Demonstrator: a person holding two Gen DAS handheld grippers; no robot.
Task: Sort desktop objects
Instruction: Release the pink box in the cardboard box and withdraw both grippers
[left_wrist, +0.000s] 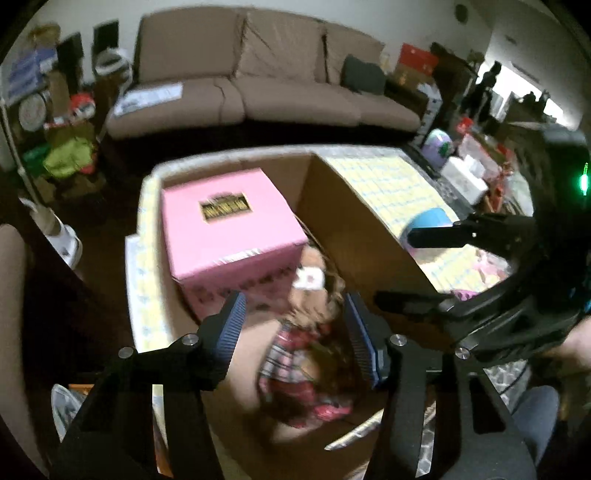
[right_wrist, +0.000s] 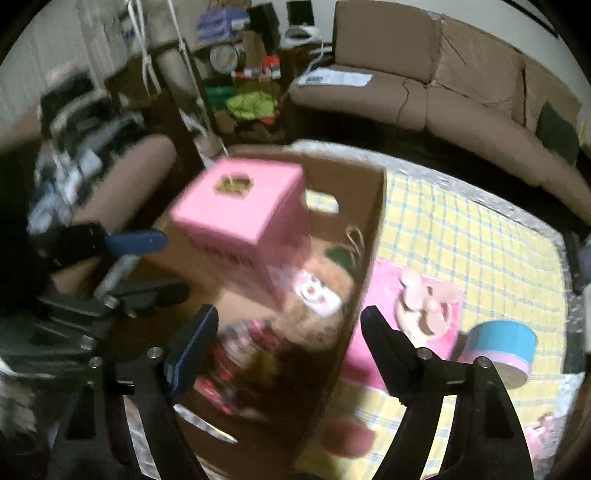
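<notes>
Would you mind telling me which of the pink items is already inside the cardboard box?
The pink cube-shaped box with the gold label; it sits inside the cardboard box, while the pink fan lies outside on the checked cloth.

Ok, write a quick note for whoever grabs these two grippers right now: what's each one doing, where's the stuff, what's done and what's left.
Left gripper: open, empty, over the cardboard box.
Right gripper: open, empty, straddling the box's right wall.
In the box: pink box and a blurred doll in a plaid outfit, lying loose.
Still on the checked cloth: blue round tin, pink toy on a pink sheet, and a few small pink items near the edge.
Done: box partly filled. Left: probably the items on the cloth.
</notes>
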